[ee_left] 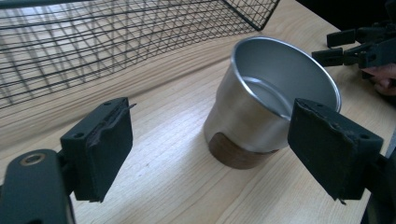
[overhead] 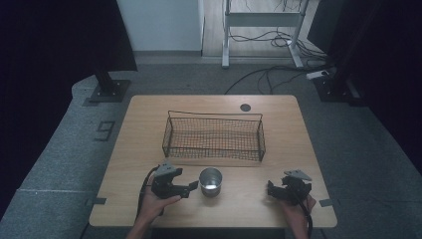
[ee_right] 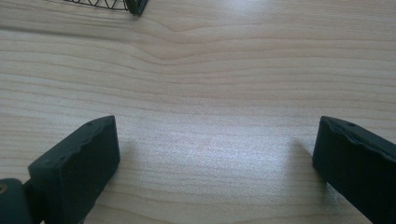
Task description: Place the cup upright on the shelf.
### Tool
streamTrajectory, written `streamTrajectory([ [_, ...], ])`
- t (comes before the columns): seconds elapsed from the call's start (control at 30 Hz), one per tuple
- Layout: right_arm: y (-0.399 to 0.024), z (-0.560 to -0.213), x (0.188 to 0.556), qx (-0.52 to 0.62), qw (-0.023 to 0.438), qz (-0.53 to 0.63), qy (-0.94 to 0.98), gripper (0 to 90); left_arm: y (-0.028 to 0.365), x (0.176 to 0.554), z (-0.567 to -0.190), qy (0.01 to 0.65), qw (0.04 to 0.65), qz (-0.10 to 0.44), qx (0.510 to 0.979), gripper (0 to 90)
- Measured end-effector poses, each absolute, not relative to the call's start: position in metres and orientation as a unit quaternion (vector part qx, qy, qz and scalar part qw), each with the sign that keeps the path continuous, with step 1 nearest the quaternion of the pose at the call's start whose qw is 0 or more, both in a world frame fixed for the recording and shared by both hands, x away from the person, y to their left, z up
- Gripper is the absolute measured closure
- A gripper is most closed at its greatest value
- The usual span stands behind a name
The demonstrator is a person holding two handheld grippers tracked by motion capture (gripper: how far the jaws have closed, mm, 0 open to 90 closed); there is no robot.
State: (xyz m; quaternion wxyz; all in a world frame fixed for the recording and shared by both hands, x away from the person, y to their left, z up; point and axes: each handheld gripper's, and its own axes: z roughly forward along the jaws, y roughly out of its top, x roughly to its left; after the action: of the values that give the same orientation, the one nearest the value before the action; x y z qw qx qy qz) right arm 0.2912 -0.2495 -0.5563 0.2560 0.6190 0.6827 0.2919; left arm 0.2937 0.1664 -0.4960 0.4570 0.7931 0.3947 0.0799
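Observation:
An empty metal cup (overhead: 210,181) with a dark band around its base stands upright on the wooden table (overhead: 144,114), near the front edge. My left gripper (overhead: 191,188) is just to its left, pointing at it. In the left gripper view the cup (ee_left: 271,102) sits just ahead of the open left gripper (ee_left: 212,135), closer to the right pad, and neither pad touches it. My right gripper (overhead: 271,189) rests low at the front right, open, with bare wood between the fingers of the right gripper (ee_right: 210,140).
A black wire basket (overhead: 214,117) stands empty in the middle of the table, behind the cup; its mesh (ee_left: 116,42) and one corner (ee_right: 135,5) show in the gripper views. A small dark round cap (overhead: 245,107) sits at the table's far edge. Stands and cables lie on the floor beyond.

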Motion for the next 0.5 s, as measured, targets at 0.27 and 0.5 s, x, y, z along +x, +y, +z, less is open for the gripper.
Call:
streamTrajectory([
  [0.27,-0.249,-0.556,0.291,0.619,0.256,0.292,0.683,0.7,0.154,0.295,-0.496,0.387,0.452,0.077,0.800,12.6],
  [0.5,-0.250,-0.556,0.291,0.619,0.256,0.292,0.683,0.7,0.145,0.292,-0.494,0.379,0.455,0.072,0.803,10.5],
])
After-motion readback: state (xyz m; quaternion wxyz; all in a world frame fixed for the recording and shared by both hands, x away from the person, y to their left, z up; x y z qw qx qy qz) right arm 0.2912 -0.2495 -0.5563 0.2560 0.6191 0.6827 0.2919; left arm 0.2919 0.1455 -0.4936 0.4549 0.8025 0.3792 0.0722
